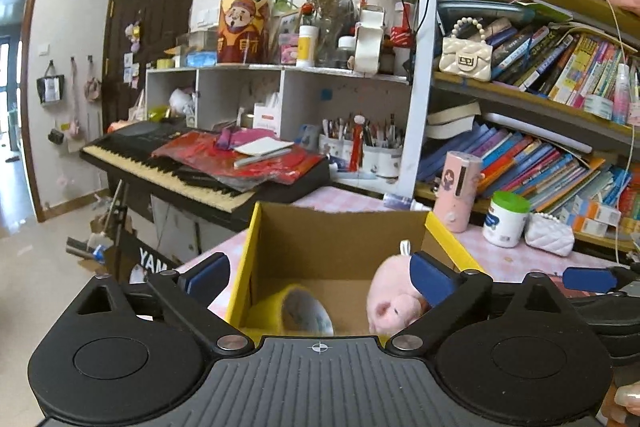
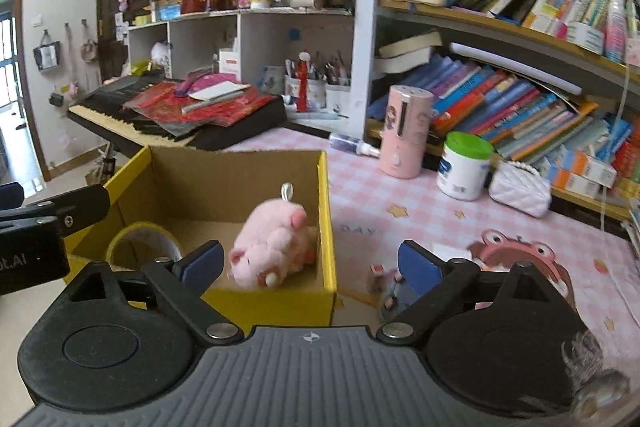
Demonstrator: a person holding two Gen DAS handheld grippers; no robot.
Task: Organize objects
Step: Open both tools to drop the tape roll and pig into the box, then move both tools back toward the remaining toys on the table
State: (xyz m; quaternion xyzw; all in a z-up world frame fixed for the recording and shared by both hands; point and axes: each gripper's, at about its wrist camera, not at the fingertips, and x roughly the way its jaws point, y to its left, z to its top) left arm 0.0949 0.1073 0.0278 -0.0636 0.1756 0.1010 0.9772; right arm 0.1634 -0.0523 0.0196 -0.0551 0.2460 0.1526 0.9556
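White letters "YAM" showed on the keyboard stand's black front panel (image 1: 154, 261) (remainder cut off by the gripper body). Tablecloth (image 2: 360, 229) on the worktop read "DAY" in pale print. Book spines on the shelves were too blurred to read.

A lived-in home study or child's room, crammed bookshelves (image 2: 520, 99), electronic keyboard (image 1: 192, 171) (piled with papers), plush toys, pink checked table (image 2: 400, 203), wooden door (image 1: 156, 7).
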